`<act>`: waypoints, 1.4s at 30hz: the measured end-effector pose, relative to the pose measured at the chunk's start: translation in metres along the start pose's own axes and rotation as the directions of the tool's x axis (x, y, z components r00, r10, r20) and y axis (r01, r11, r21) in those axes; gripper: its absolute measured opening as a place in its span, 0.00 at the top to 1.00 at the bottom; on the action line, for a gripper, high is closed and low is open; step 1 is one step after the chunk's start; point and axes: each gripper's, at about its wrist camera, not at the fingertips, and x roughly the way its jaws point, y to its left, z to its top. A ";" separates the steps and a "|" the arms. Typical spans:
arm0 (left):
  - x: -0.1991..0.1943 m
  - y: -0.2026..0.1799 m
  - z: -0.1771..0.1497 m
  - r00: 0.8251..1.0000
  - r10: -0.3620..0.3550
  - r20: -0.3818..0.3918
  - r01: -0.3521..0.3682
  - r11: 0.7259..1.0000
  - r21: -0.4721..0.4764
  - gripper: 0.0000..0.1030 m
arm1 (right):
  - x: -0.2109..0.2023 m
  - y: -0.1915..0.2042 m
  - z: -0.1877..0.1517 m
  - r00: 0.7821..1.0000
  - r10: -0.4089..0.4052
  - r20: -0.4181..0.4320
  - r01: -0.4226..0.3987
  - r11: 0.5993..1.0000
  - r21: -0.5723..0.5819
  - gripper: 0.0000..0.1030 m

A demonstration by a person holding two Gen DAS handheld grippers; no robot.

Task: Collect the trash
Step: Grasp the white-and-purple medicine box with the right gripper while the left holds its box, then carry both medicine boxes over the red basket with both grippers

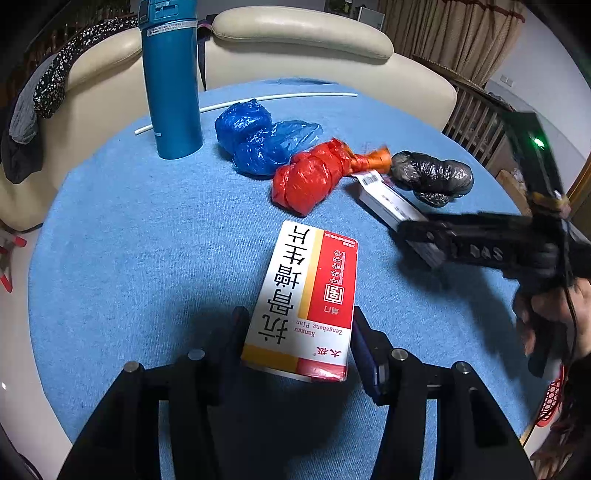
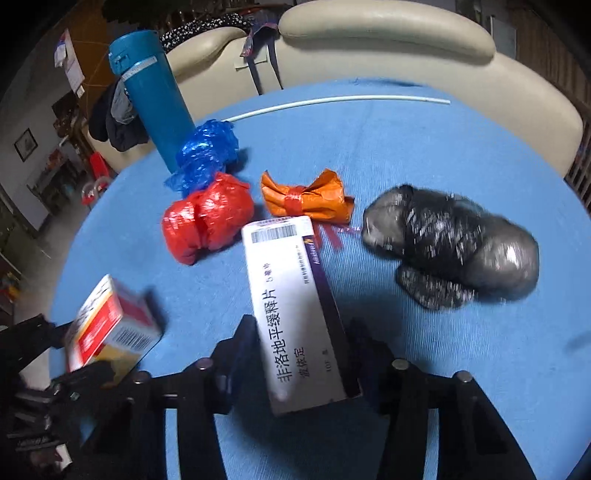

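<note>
A red, white and yellow medicine box [image 1: 306, 295] sits between the fingers of my left gripper [image 1: 301, 332], whose pads press its two long sides; the same box [image 2: 110, 325] shows at the lower left of the right wrist view. My right gripper [image 2: 303, 343] is shut on a long white and purple medicine box [image 2: 295, 314], and it shows from the side [image 1: 421, 240] in the left wrist view. Beyond the boxes lie knotted plastic bags: blue [image 1: 255, 136], red [image 1: 310, 177], orange [image 2: 306, 199] and black [image 2: 450, 243].
A tall blue flask [image 1: 170, 81] stands at the back left of the round table with its blue cloth [image 1: 147, 240]. A thin white tube [image 2: 340, 101] lies along the far edge. Cream padded chairs [image 1: 303, 33] ring the table's back. A hand [image 1: 546, 310] holds the right gripper.
</note>
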 end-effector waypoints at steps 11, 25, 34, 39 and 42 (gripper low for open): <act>0.004 0.002 0.003 0.999 0.039 0.001 -0.039 0.998 -0.042 0.50 | -0.039 0.000 -0.052 0.998 0.050 0.037 -0.054 0.991 0.119 0.49; -0.024 -0.054 -0.034 0.999 0.031 0.017 -0.031 0.999 0.016 0.50 | -0.101 -0.006 -0.113 0.985 0.066 0.162 -0.108 0.959 0.264 0.49; -0.047 -0.095 -0.057 0.999 0.013 0.046 -0.017 0.996 0.085 0.50 | -0.149 -0.021 -0.153 0.968 0.030 0.250 -0.119 0.929 0.351 0.49; -0.061 -0.113 -0.066 0.998 0.004 0.068 -0.012 0.993 0.121 0.50 | -0.170 -0.025 -0.170 0.958 0.012 0.286 -0.124 0.919 0.375 0.49; -0.068 -0.120 -0.070 0.997 0.001 0.079 -0.012 0.991 0.136 0.50 | -0.185 -0.024 -0.177 0.949 -0.001 0.316 -0.126 0.916 0.382 0.49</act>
